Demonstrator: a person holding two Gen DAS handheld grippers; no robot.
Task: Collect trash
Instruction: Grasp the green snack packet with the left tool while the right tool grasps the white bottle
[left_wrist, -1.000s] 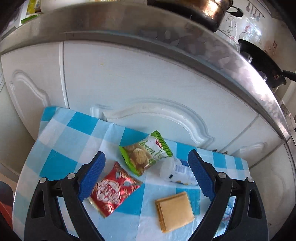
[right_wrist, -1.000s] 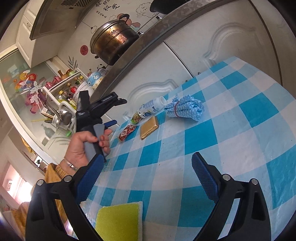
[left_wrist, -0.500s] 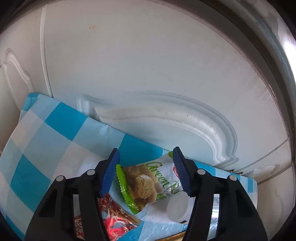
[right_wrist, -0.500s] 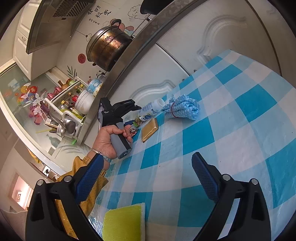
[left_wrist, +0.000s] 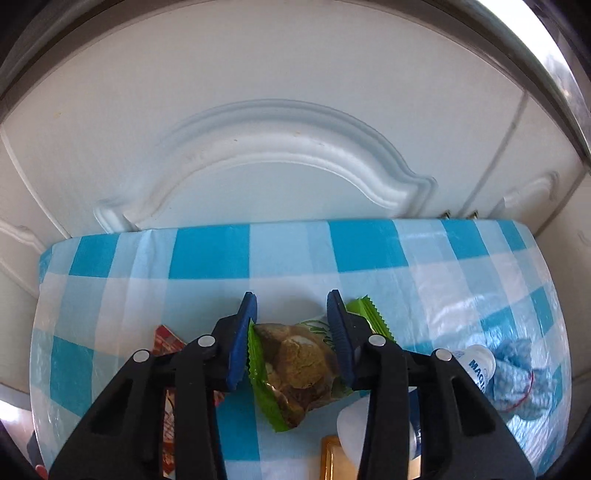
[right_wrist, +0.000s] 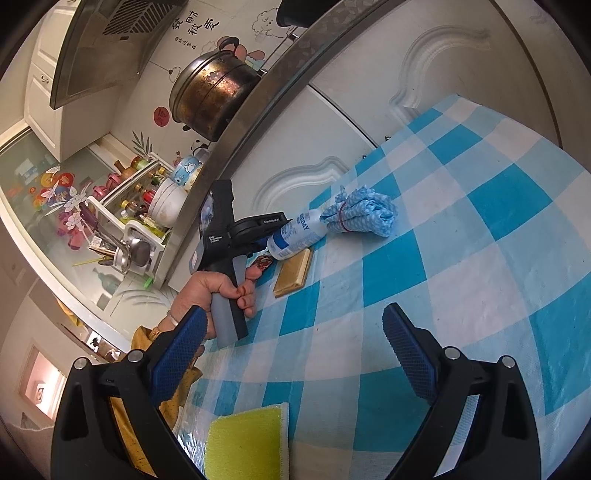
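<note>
Where a second ago your left gripper (left_wrist: 291, 332) hovered wide above the snacks, it has dropped and its jaws are closing around the green snack packet (left_wrist: 295, 373), pads at its edges. A white bottle (left_wrist: 476, 363) reading "MAGIC" lies just right of it, a red packet (left_wrist: 166, 339) just left. Your right gripper (right_wrist: 291, 347) hangs released over the blue checked tablecloth (right_wrist: 480, 240), before white cabinet doors (left_wrist: 295, 110).

Bright daylight, heavy fisheye bending in both views

Glare whitens the upper right rim of the left wrist view and sheens the plastic tablecloth (left_wrist: 461, 280); the cabinet door (left_wrist: 280, 110) looks soft and bluish; dark vignettes fill every corner; the right wrist view stays sharp.
</note>
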